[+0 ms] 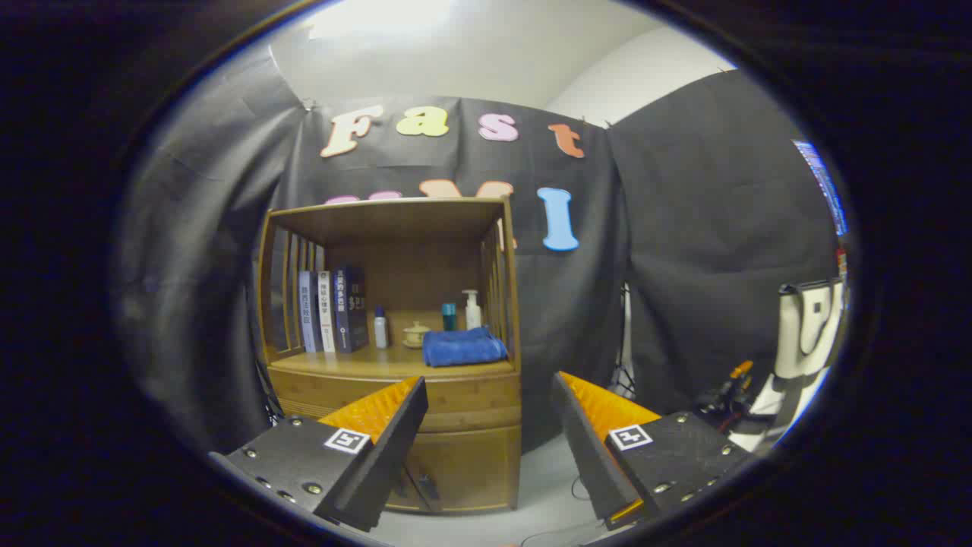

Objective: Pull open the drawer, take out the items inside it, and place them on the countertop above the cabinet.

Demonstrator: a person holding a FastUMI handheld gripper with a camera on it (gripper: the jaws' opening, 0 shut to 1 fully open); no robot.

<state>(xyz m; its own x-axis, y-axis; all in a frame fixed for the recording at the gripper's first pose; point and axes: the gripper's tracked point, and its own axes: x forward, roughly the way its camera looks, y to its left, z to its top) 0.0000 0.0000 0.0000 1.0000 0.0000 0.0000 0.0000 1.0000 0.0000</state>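
The gripper [490, 410] hangs with its fingers spread wide, nothing between them, well short of the wooden cabinet [395, 342]. The closed drawer [410, 399] lies beyond the fingers, partly behind the left one. On the countertop [357, 362] above it rest a folded blue towel [463, 347], small bottles [380, 328] and upright books [331, 310], whose spine lettering is too small to read.

Books [332, 311], blue towel [463, 346], pump btl [473, 310], cup [416, 333] on shelf.

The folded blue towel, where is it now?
The folded blue towel lies on the wooden cabinet's countertop, before the white pump bottle, beyond the open gripper.
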